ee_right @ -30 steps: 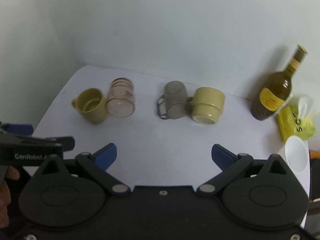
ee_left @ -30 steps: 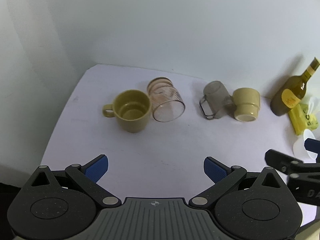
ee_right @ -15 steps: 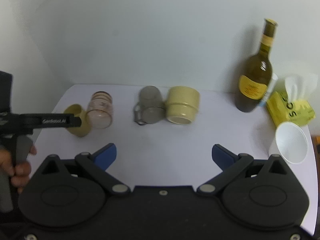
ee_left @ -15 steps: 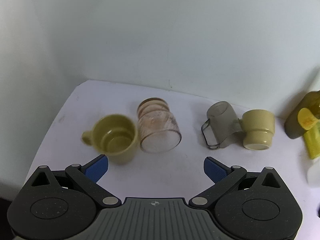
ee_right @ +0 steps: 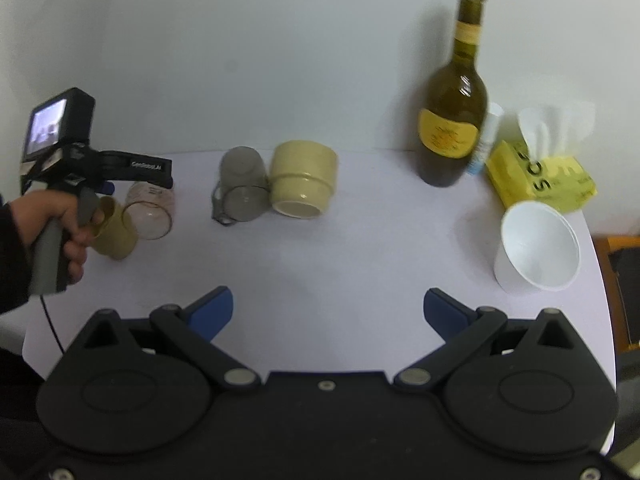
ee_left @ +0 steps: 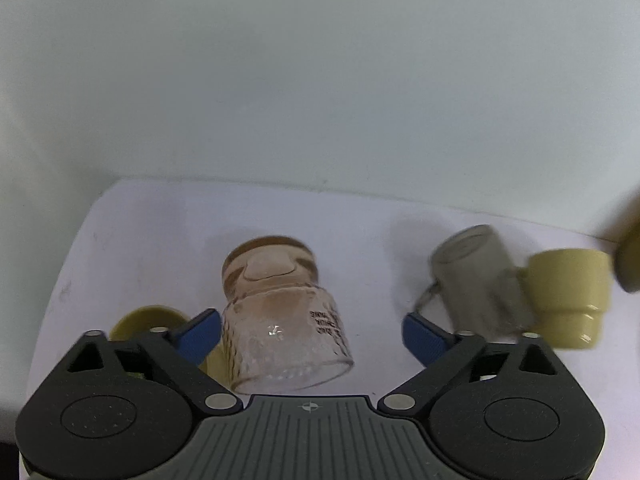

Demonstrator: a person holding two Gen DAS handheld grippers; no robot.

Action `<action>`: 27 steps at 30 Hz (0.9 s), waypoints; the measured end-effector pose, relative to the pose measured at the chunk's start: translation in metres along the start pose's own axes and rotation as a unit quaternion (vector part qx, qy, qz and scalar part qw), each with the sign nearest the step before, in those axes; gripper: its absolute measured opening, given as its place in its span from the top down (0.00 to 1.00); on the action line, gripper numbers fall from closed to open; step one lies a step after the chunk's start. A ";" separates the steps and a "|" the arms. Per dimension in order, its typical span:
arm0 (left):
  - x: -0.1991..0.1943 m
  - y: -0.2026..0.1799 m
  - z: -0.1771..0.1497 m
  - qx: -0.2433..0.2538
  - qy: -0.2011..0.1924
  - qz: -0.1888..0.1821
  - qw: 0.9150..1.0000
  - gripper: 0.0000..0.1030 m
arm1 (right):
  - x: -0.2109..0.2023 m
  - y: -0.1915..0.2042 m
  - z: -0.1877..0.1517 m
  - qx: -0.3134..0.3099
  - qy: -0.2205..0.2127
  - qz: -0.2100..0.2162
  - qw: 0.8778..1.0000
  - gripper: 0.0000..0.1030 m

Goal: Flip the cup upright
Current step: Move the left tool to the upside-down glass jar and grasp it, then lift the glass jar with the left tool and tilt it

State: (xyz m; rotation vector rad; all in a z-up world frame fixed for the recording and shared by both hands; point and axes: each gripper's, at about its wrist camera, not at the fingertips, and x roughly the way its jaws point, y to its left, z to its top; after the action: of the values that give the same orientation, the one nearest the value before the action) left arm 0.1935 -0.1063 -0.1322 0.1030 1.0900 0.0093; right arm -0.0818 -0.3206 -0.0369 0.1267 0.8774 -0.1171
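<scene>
Between the wide-apart jaws of our left gripper (ee_left: 312, 330) lies the pink glass cup (ee_left: 280, 320) on its side on the worktop (ee_left: 368, 240), mouth toward us, with the olive mug (ee_left: 140, 320) just beside its left flank. Closing off-centre could roll the slick glass or knock that mug. Farther right, our right gripper (ee_right: 328, 312) hangs with jaws apart, near nothing
</scene>
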 end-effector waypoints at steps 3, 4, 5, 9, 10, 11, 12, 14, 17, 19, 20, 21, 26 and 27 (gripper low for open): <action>0.013 -0.006 -0.002 0.023 0.007 0.027 0.999 0.20 | -0.001 0.000 -0.003 0.004 0.005 -0.009 1.000 0.00; 0.014 -0.008 -0.003 0.030 0.007 0.031 0.999 0.20 | -0.003 0.000 -0.004 0.004 0.002 -0.011 1.000 0.00; 0.018 -0.012 -0.005 0.046 0.008 0.043 0.998 0.21 | -0.005 0.000 -0.003 0.004 0.000 -0.014 1.000 0.00; 0.021 -0.014 -0.009 0.054 0.002 0.052 0.997 0.23 | -0.013 0.000 0.001 -0.002 -0.009 -0.022 1.000 0.00; 0.020 -0.014 -0.010 0.054 0.001 0.052 0.997 0.23 | -0.017 0.000 0.002 -0.005 -0.013 -0.025 1.000 0.00; 0.020 -0.014 -0.011 0.053 -0.002 0.051 0.997 0.23 | -0.020 0.000 0.002 -0.008 -0.016 -0.026 0.999 0.00; 0.020 -0.014 -0.012 0.053 -0.003 0.051 0.997 0.23 | -0.021 0.000 0.003 -0.010 -0.019 -0.027 0.999 0.00; 0.019 -0.015 -0.014 0.053 -0.004 0.049 0.997 0.23 | -0.025 -0.001 0.003 -0.014 -0.026 -0.030 0.999 0.00; 0.015 -0.016 -0.019 0.057 -0.003 0.042 0.997 0.23 | -0.023 -0.005 0.005 -0.004 -0.023 -0.031 0.999 0.00; 0.014 -0.017 -0.024 0.071 -0.007 0.038 0.997 0.23 | -0.024 -0.006 0.007 -0.001 -0.026 -0.031 0.999 0.00; 0.011 -0.021 -0.032 0.088 -0.012 0.035 0.995 0.23 | -0.024 -0.006 0.008 -0.002 -0.029 -0.031 0.999 0.00; 0.009 -0.023 -0.037 0.097 -0.014 0.034 0.995 0.23 | -0.024 -0.005 0.008 -0.003 -0.029 -0.031 0.999 0.00; -0.005 -0.028 -0.058 0.110 -0.009 0.017 0.994 0.23 | -0.025 -0.002 0.008 -0.010 -0.032 -0.016 0.999 0.00; -0.005 -0.030 -0.061 0.111 -0.007 0.012 0.994 0.23 | -0.025 -0.001 0.008 -0.010 -0.032 -0.015 0.999 0.00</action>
State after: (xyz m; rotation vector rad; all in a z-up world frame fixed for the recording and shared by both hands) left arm 0.1357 -0.1311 -0.1585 0.3167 1.0740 -0.0907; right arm -0.0917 -0.3214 -0.0127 0.0901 0.8162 -0.1399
